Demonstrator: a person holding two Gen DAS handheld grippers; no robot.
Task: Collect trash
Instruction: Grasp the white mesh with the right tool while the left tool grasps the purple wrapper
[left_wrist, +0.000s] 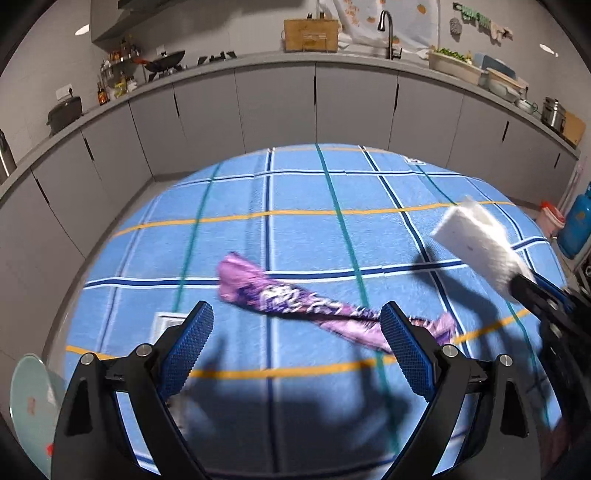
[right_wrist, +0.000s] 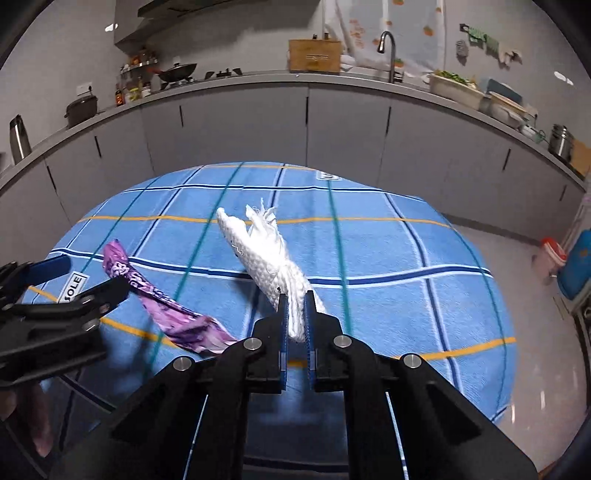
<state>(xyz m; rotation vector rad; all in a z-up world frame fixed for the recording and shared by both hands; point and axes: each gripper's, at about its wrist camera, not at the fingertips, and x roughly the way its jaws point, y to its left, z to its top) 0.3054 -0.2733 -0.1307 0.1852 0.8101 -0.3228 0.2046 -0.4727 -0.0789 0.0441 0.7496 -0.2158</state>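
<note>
A crumpled purple wrapper (left_wrist: 295, 301) (right_wrist: 162, 306) lies on the blue checked tablecloth (left_wrist: 314, 192) (right_wrist: 388, 251). My left gripper (left_wrist: 297, 325) hovers just above it, open, its blue-padded fingers (left_wrist: 188, 347) wide on either side of the wrapper's middle. A white folded paper towel (right_wrist: 266, 254) (left_wrist: 480, 240) sticks up off the table, and my right gripper (right_wrist: 296, 314) is shut on its lower end. In the left wrist view the right gripper shows at the right edge, holding the towel aloft.
A pale green plate (left_wrist: 31, 402) sits at the table's left edge. Grey cabinets (left_wrist: 280, 107) and a cluttered counter curve behind the table. A red-lidded bin (right_wrist: 550, 254) and a blue gas cylinder (right_wrist: 578, 266) stand on the floor at right.
</note>
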